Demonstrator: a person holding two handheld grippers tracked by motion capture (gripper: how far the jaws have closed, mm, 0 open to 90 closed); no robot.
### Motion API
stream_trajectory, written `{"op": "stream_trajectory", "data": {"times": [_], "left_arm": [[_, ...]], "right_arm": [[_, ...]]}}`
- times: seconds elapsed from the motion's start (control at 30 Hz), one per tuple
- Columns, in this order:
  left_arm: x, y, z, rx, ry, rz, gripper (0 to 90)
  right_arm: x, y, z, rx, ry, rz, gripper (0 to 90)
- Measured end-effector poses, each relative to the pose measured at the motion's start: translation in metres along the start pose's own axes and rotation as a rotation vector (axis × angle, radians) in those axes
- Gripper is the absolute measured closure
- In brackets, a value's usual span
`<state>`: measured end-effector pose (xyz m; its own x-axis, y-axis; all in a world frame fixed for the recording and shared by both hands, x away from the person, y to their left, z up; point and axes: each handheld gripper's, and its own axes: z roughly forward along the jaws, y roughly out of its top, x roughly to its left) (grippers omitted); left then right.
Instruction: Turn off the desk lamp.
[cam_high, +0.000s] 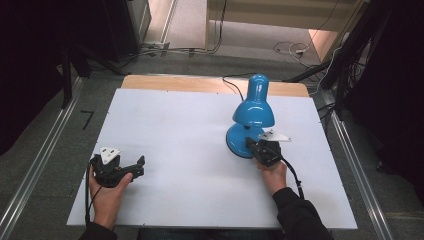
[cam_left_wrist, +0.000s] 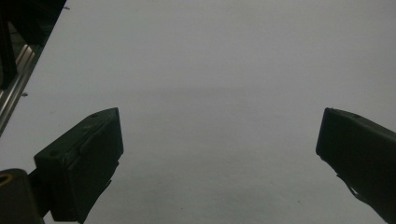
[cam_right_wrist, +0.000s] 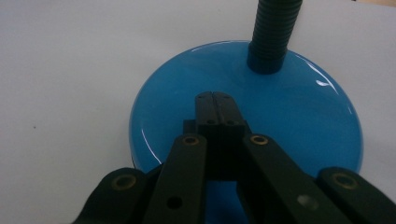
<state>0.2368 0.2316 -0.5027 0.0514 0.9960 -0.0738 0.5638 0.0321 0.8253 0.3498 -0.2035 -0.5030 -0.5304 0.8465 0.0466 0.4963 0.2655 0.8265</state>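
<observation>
- The glossy blue metal desk lamp (cam_high: 252, 112) stands near the far right corner of the white worktop (cam_high: 190, 150). Its dome shade tips toward the person, and its round base (cam_right_wrist: 289, 121) sits flat on the sheet.
- The right gripper (cam_right_wrist: 215, 100) has its jaws pressed fully together with nothing between them. Their joined tip rests over the near part of the base, below the ribbed black neck (cam_right_wrist: 275, 32). This looks like a press on a switch there, though no button can be made out.
- The closed jaws likely serve as one blunt poking point, which suits pushing rather than lifting.
- The left gripper (cam_left_wrist: 219, 140) lies near the near left corner with its jaws spread wide over bare sheet, holding nothing. It seems parked out of the way.
- The worktop is a plain white sheet on a wooden board, whose far edge shows as a pale strip.
- Around it lie grey carpet, metal floor rails, dark stands and loose cables.
</observation>
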Motion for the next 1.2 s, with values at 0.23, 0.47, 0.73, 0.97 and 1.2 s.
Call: {"op": "stream_trajectory", "data": {"times": [0.23,0.47,0.73,0.97,1.2], "left_arm": [[0.002,0.001,-0.001,-0.005,0.004,-0.007,1.1],[0.002,0.000,-0.001,-0.003,0.004,-0.003,1.1],[0.003,0.000,-0.001,-0.005,0.002,-0.017,1.2],[0.003,0.000,-0.001,-0.005,0.002,-0.016,1.2],[0.003,0.000,-0.001,-0.005,0.002,-0.016,1.2]], "right_arm": [[-0.001,0.006,0.000,-0.005,0.002,0.021,88.0],[-0.008,0.012,-0.011,-0.021,0.021,0.060,78.0],[-0.012,0.014,-0.017,-0.018,0.048,0.083,50.0],[-0.014,0.013,-0.018,0.001,0.066,0.080,33.1],[-0.013,0.013,-0.018,0.002,0.067,0.084,25.5]]}}
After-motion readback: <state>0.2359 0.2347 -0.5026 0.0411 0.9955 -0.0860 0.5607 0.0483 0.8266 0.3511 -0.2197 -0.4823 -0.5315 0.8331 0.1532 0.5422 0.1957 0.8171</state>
